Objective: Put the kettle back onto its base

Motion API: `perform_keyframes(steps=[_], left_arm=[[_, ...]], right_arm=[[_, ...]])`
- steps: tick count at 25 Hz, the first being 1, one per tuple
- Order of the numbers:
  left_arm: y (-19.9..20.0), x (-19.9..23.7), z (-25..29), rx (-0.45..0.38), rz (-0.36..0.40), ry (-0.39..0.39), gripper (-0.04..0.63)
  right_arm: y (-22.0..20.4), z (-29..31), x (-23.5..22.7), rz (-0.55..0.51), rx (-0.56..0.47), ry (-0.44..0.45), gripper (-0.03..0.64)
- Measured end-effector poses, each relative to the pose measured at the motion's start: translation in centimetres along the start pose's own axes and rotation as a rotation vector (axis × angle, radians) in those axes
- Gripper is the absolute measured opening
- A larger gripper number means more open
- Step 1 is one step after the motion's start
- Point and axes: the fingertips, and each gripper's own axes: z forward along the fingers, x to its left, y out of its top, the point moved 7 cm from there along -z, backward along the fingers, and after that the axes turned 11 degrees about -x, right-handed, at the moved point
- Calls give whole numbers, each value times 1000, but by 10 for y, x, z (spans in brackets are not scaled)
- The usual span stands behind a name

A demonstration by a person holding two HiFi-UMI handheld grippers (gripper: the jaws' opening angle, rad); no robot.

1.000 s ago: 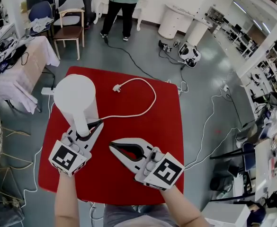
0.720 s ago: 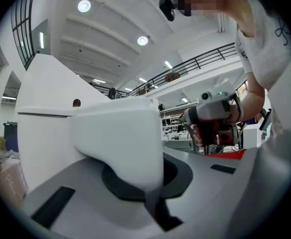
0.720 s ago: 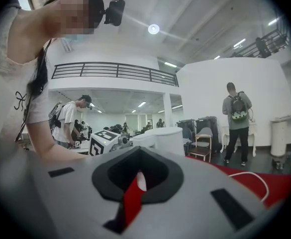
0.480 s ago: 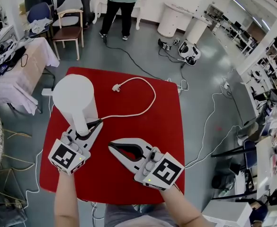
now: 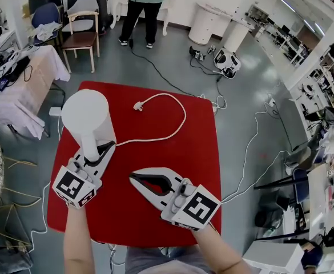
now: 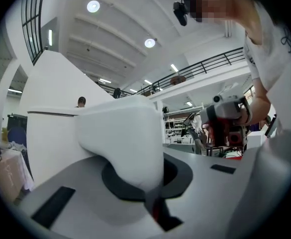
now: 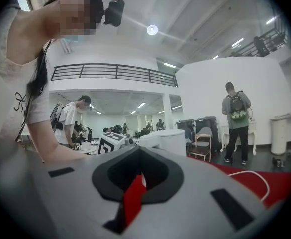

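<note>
A white kettle (image 5: pixel 85 114) stands upright at the left of the red table (image 5: pixel 178 170). My left gripper (image 5: pixel 100 151) is shut on its handle (image 5: pixel 91 146), which fills the left gripper view (image 6: pixel 123 143) in front of the kettle's body (image 6: pixel 55 123). A white cord (image 5: pixel 175 127) runs out from under the kettle to a loose plug (image 5: pixel 138 105). The base itself is hidden, and I cannot tell whether the kettle rests on it. My right gripper (image 5: pixel 134 178) lies shut and empty at mid-table, to the right of the kettle (image 7: pixel 167 139).
A small white piece (image 5: pixel 55 111) sticks out left of the kettle. Beyond the table stand a wooden chair (image 5: pixel 82 34) and a person (image 5: pixel 144 4). A cloth-covered table (image 5: pixel 18 90) is at the left. Cables trail over the floor at the right (image 5: pixel 252 147).
The left gripper and the kettle have shifted slightly to the left. The right gripper has kept still.
</note>
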Motion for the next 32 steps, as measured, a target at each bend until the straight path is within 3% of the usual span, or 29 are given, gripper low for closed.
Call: perform_keyframes(steps=[6,11,15,25,32], left_arm=[[0,-1,0,-10,1,13,6],[0,2,-8,23,23,-22,14],[3,4,-18,54,0,-28,112],[19,9,-63,154,51,68,153],[43,-7,-107,57,32,201,138]], right_arm=[[1,-2,-2,10,-5,-1,5],[4,0,-4,19,-9,-2,5],[4,-2,-3,27,-11,7,5],[13,-2,7,55,-27,49,5],[15,2,18,74,-33,96,5]])
